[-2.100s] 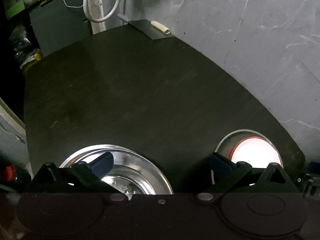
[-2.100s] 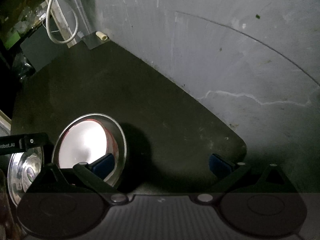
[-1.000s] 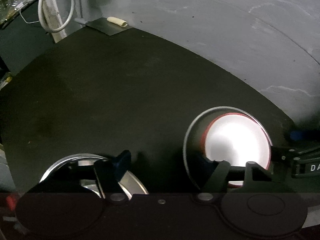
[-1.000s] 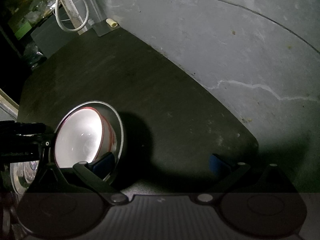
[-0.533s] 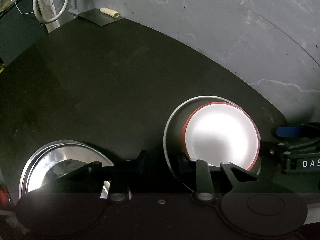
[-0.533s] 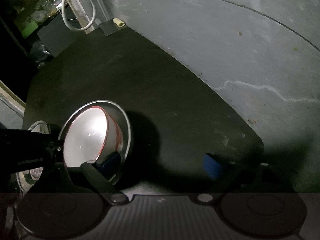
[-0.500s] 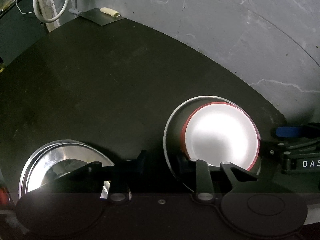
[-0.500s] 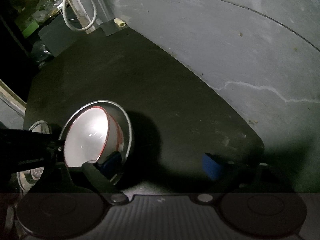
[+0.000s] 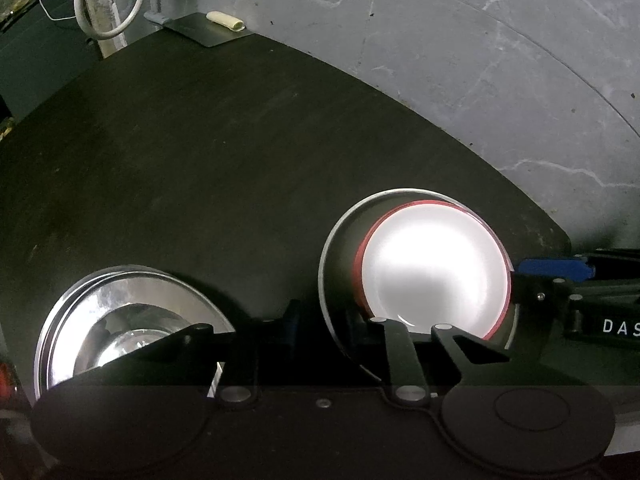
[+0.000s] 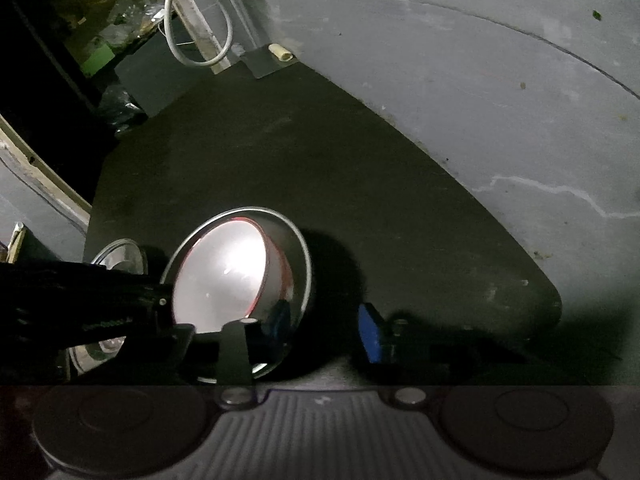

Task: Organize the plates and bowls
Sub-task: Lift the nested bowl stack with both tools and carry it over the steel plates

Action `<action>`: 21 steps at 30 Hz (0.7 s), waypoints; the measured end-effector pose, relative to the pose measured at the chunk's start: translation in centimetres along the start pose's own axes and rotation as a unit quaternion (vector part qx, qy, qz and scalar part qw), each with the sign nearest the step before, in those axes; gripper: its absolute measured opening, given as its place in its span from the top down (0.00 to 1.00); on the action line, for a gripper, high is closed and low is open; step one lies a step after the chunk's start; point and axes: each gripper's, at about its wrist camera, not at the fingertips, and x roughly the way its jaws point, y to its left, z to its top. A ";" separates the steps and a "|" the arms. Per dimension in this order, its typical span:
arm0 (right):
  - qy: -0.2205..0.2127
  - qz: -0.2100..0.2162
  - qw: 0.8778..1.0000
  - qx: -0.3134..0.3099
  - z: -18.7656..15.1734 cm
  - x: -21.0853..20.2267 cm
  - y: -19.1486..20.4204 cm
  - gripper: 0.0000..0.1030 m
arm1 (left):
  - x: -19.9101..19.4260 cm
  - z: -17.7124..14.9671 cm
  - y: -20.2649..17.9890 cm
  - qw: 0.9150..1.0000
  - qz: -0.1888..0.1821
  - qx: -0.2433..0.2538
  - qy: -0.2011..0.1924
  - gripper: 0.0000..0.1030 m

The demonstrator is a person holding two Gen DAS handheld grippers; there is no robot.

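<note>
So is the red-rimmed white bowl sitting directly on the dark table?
No, the red-rimmed white bowl sits inside a steel bowl.

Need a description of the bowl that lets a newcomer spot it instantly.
Start at the dark table; near its right corner sits a steel plate. The bowl rests inside it. It is white with a red rim, unlike the bare shiny plates to the left.

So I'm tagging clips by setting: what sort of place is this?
Probably a storeroom or workshop corner, not a kitchen: a dark tabletop against a cracked grey wall, a looped white cable, cluttered shelves.
</note>
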 end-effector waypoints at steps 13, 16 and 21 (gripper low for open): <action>0.032 -0.019 0.999 0.018 1.1 0.6 0.1 0.53 | -0.1 -0.4 -0.2 1.000 0.003 -0.004 -0.004 0.85; 0.034 -0.017 0.999 0.023 1.1 0.8 -0.2 0.54 | -0.2 -0.5 -0.2 1.000 0.005 -0.005 -0.005 0.86; 0.031 0.033 0.998 0.053 0.8 1.0 -1.2 0.74 | -0.3 -0.6 -0.3 1.000 0.005 -0.007 -0.005 0.89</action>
